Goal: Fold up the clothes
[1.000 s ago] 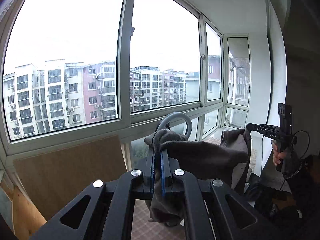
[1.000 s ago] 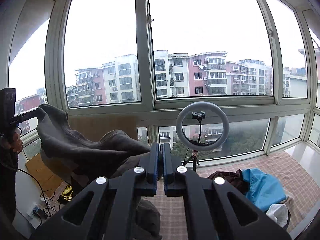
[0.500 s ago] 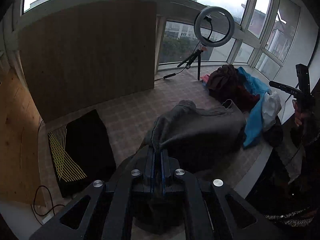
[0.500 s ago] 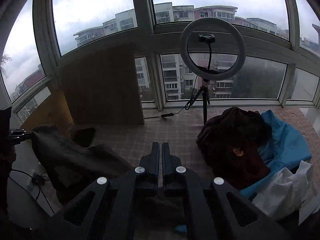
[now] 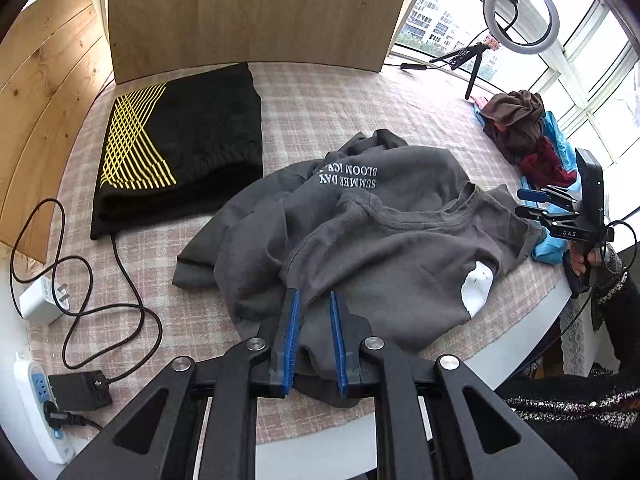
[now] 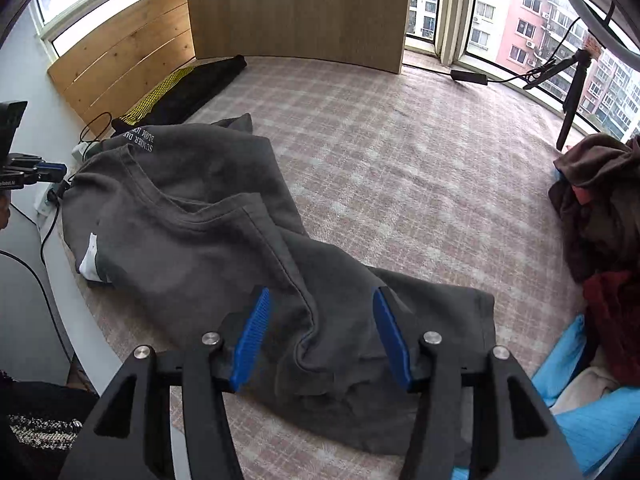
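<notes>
A dark grey T-shirt (image 5: 380, 248) with white lettering lies crumpled on the checked table cover (image 5: 320, 96), its collar facing up. My left gripper (image 5: 312, 300) sits low over the shirt's near edge, open, with loose cloth lying between its blue pads. My right gripper (image 6: 322, 300) stands wide open above the shirt (image 6: 192, 248) at its other end, fabric bunched beneath it. Each gripper shows in the other's view: the right one (image 5: 560, 208) at the table's right edge, the left one (image 6: 40, 172) at the far left.
A folded black garment with yellow lines (image 5: 180, 144) lies at the back left by a wooden board (image 5: 248, 12). A pile of brown, red and blue clothes (image 6: 600, 200) fills the right side. A ring light (image 5: 516, 12), power strip (image 5: 36, 396) and cables edge the table.
Both grippers came down from holding the shirt up by the window and laid it on the table. Both have gone from shut to open, letting the shirt go.
</notes>
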A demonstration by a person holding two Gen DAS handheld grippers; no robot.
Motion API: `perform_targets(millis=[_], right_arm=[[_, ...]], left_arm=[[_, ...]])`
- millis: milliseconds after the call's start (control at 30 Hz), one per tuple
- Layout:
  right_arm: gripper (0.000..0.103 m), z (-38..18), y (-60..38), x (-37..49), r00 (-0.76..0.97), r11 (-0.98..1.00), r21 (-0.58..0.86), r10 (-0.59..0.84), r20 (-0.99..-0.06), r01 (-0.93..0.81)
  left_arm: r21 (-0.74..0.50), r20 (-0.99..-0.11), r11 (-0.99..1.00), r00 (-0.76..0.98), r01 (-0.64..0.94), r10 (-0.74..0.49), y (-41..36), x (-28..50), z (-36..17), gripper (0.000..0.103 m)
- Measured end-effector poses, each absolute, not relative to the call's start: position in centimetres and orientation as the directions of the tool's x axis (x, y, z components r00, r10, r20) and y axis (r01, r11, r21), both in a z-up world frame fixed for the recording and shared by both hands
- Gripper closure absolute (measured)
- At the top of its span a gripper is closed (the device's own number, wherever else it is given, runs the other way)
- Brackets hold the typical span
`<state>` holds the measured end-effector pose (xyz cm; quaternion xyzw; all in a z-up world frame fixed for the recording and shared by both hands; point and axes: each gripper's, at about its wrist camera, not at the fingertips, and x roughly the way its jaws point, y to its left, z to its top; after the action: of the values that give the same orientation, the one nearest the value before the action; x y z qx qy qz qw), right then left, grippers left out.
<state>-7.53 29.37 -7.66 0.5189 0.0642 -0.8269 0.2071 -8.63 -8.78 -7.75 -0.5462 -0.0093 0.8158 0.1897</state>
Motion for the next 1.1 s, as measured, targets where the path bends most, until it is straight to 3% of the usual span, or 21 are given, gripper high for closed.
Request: perform_targets(millis=[400,567,700,800,867,900,933,1033,1100], right_arm=[[0.050,-10.1,27.4,-9.5,-0.273,-0.837,0.130,-0.314,-0.909,0.531],[0.050,-10.6,26.1,-9.0,-0.260,-0.796,0.102,-0.312,-0.914,0.597],[0.050,-11.3,25.9,-8.6,-0.222,-0.774,0.106,-0.306,-0.926,0.625],[0.052,-12.1,26.2,-8.8,-0.207,-0.780,0.109,-0.294,-0.933,0.616],[0.063,-12.5,26.0,-9.0,-0.215,-0.787,0.095,-0.279,-0.936,0.609],[0.079,-12.6,25.9,-9.1,-0.220,-0.790,0.086,-0.271,-0.937,0.607],[0.085,-12.7,25.7,-9.1,-0.219,-0.790,0.084,-0.268,-0.938,0.607],[0.088,-12.0,25.6,-8.4,-0.223,-0.780,0.085,-0.279,-0.934,0.620],[0.091,-11.6,25.7,-8.1,-0.229,-0.779,0.082,-0.282,-0.932,0.622]], left_arm=[[-0.060,-0.968,-0.870,-0.185,-0.490,0.171,-2.4,-12.2,-12.2,0.086],[-0.068,-0.963,-0.871,-0.195,-0.487,0.184,-2.6,-11.5,-12.2,0.086],[-0.105,-0.957,-0.877,-0.191,-0.469,0.217,-3.5,-11.3,-12.2,0.076],[-0.133,-0.952,-0.880,-0.189,-0.456,0.242,-4.1,-11.2,-12.3,0.075],[-0.152,-0.948,-0.882,-0.187,-0.447,0.258,-4.5,-11.1,-12.3,0.075],[-0.150,-0.948,-0.882,-0.190,-0.447,0.257,-4.5,-11.0,-12.2,0.075],[-0.135,-0.949,-0.882,-0.196,-0.452,0.245,-4.4,-10.8,-11.9,0.076],[-0.079,-0.936,-0.868,-0.264,-0.490,0.234,-4.0,-9.9,-10.1,0.075],[-0.031,-0.923,-0.843,-0.309,-0.538,0.231,-3.6,-9.4,-9.2,0.065]])
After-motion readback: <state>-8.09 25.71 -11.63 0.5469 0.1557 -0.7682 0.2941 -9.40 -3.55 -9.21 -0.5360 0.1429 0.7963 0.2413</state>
